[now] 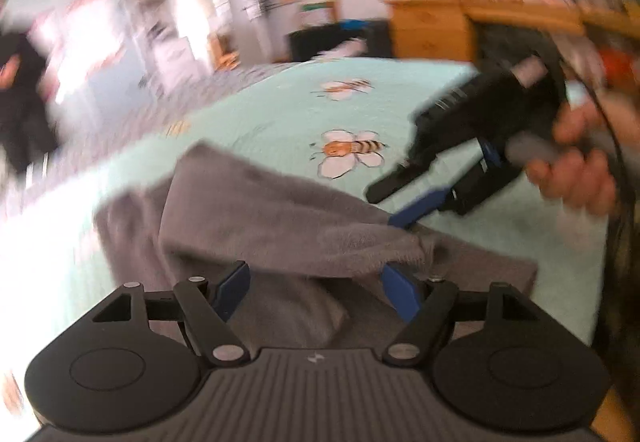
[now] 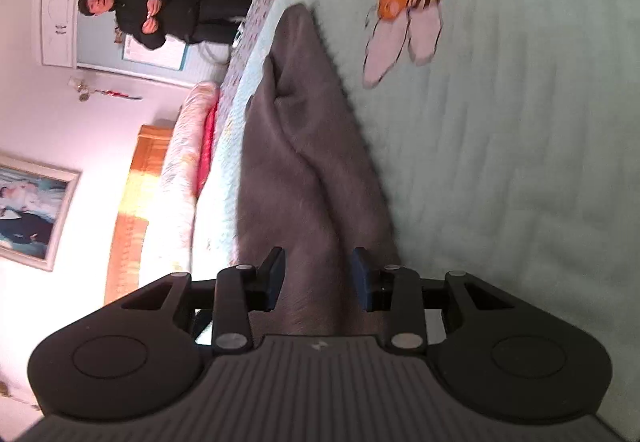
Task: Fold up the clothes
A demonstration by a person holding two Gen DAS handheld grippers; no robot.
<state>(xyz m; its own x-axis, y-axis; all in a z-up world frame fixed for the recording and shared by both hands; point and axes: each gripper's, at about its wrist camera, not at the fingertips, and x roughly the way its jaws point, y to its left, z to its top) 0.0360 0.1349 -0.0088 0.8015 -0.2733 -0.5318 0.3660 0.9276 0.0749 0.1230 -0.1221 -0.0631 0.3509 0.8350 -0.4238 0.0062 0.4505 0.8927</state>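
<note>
A grey fuzzy garment point(image 1: 280, 210) lies on the mint bedspread point(image 1: 280, 110), with one layer folded over itself. My left gripper point(image 1: 316, 292) is open and wide, low over the garment's near part, with the folded edge just ahead of its fingertips. My right gripper point(image 1: 400, 198), held by a hand point(image 1: 576, 170), comes in from the right; its blue finger point(image 1: 420, 206) touches the fold's corner. In the right wrist view, that right gripper point(image 2: 318, 278) is open, its fingers astride a ridge of the grey garment point(image 2: 304, 162) without pinching it.
Bee prints point(image 1: 348, 152) mark the bedspread point(image 2: 520, 162). A wooden desk point(image 1: 460, 22) stands past the bed. A person in black point(image 2: 160, 2) stands by the far side, near pillows point(image 2: 188, 146) and a wooden headboard point(image 2: 136, 210). The left wrist view is motion-blurred.
</note>
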